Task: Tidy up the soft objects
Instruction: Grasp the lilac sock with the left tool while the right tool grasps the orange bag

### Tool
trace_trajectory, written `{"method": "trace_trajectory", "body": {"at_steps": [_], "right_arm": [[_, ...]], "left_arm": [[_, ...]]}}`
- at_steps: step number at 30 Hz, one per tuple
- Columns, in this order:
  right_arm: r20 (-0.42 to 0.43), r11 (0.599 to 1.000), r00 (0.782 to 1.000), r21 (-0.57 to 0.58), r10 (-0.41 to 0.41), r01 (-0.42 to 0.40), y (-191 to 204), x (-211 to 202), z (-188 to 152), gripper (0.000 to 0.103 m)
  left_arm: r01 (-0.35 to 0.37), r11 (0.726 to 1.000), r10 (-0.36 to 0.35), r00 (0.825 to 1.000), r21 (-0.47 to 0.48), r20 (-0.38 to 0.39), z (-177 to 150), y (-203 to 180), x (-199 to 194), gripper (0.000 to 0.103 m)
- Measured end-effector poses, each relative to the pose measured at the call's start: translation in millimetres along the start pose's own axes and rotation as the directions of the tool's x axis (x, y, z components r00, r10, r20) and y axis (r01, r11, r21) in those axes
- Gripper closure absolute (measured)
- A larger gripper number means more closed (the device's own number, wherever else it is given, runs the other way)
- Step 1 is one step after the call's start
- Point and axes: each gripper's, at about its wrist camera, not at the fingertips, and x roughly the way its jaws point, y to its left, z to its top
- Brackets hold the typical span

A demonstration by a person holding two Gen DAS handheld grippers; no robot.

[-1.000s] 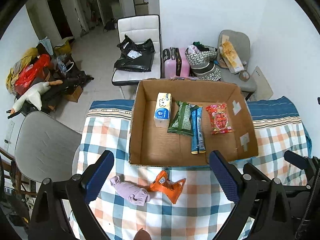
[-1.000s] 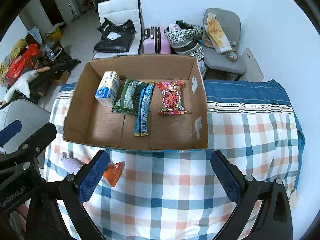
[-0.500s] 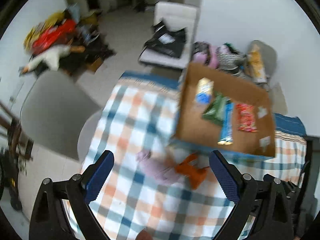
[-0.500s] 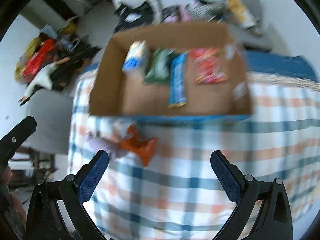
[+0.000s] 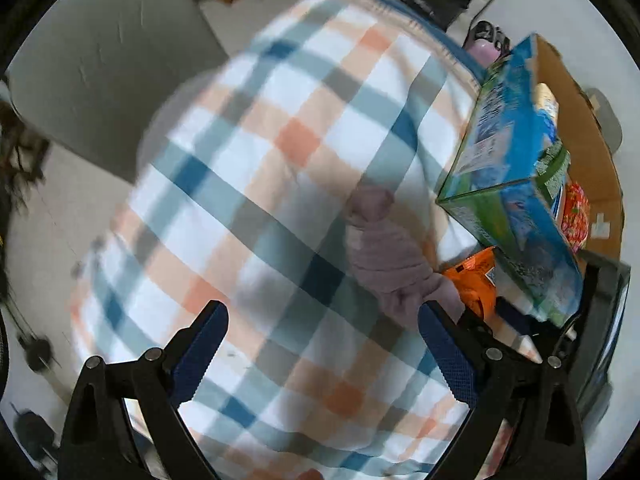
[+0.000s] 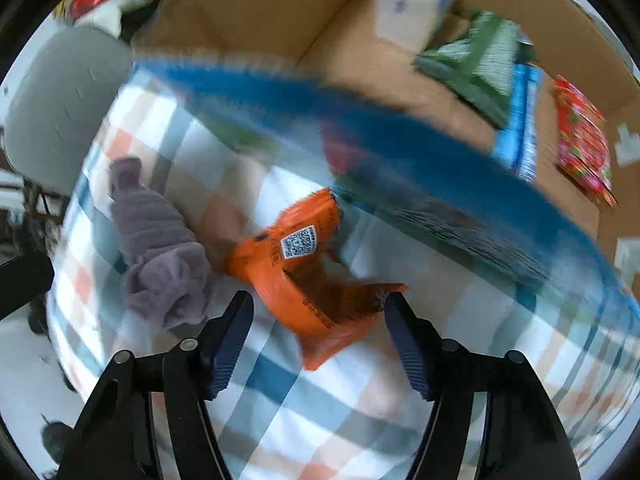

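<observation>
While one purple cloth [image 6: 160,252] and one orange packet [image 6: 312,268] are lying on the checked surface [image 6: 360,400], four items are sitting in the box [image 6: 260,4]. Both claws, left [image 5: 320,348] and right [image 6: 318,340], are hovering low, spread apart and empty.

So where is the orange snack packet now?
In the right wrist view the orange snack packet lies on the checked cloth, just ahead of the open right hand-held gripper, between the purple sock and the cardboard box.

Checked tablecloth [image 5: 280,152] covering table, carrying lilac rolled cloth [image 6: 160,256], orange packet [image 6: 308,272] touching it, cardboard box [image 6: 256,8] just behind.
</observation>
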Motion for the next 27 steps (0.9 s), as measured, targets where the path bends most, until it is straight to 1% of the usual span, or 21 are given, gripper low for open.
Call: {"method": "trace_trajectory", "body": {"at_steps": [1,2,3,6,9,11,13,14,15,16,19,20,23,27], "right_arm": [[-0.007,1.0,1.0,-0.015,-0.026,0.026,3.0,4.3,0.5,0.049],[-0.012,0.999,0.999,-0.017,-0.033,0.033,3.9,6.9,-0.7,0.052],[-0.01,1.0,1.0,-0.008,-0.024,0.024,3.2,6.3,-2.7,0.059],[-0.021,1.0,1.0,0.024,-0.017,0.018,-0.1,0.3,-12.1,0.066],[-0.063,0.996,0.998,0.087,0.001,0.005,-7.4,-2.6,-26.9,0.067],[-0.088,0.988,0.996,0.151,0.022,-0.009,-16.7,-6.7,-38.2,0.067],[-0.104,0.979,0.993,0.202,0.048,-0.026,-23.7,-8.9,-49.4,0.067],[-0.11,0.974,0.992,0.223,0.057,-0.031,-26.7,-9.7,-54.7,0.067],[-0.112,0.971,0.992,0.236,0.066,-0.039,-28.4,-9.2,-58.2,0.066],[-0.109,0.968,0.991,0.248,0.078,-0.049,-31.4,-9.2,-59.1,0.066],[-0.108,0.958,0.987,0.274,0.117,-0.083,-39.5,-0.2,-58.8,0.064],[-0.104,0.956,0.986,0.275,0.133,-0.1,-44.2,2.3,-57.6,0.061],[-0.107,0.958,0.983,0.264,0.146,-0.113,-48.9,7.1,-51.0,0.059],[-0.092,0.952,0.985,0.282,0.148,-0.117,-51.7,-1.4,-55.5,0.066]], "left_arm": [[0.014,1.0,-0.014,1.0,-0.02,-0.021,1.9,0.4,8.5,0.006],[0.031,0.999,-0.032,0.999,-0.03,-0.032,3.0,-1.3,14.5,0.006],[0.046,0.998,-0.047,0.998,-0.035,-0.042,5.2,-2.7,20.2,0.006],[0.084,0.995,-0.088,0.992,-0.053,-0.09,12.3,-7.7,42.4,0.006],[0.085,0.995,-0.091,0.988,-0.05,-0.125,15.3,-15.7,59.9,0.006],[0.083,0.996,-0.087,0.988,-0.037,-0.129,14.4,-23.3,67.9,0.012],[0.067,0.998,-0.067,0.99,0.004,-0.121,13.1,-33.2,73.4,0.033],[0.058,0.998,-0.054,0.992,0.033,-0.117,11.2,-40.0,76.1,0.04],[0.049,0.997,-0.043,0.993,0.056,-0.113,11.8,-46.1,78.1,0.049],[0.033,0.996,-0.025,0.994,0.079,-0.105,9.9,-51.0,80.0,0.052],[0.004,0.99,0.007,0.997,0.139,-0.077,2.4,-60.6,78.3,0.061],[0.0,0.988,0.012,0.997,0.155,-0.073,0.7,-62.9,76.5,0.063],[-0.016,0.978,0.028,0.998,0.206,-0.055,-8.9,-69.4,66.7,0.067],[-0.021,0.961,0.031,0.999,0.275,-0.03,-30.1,-77.7,45.1,0.067]]}}
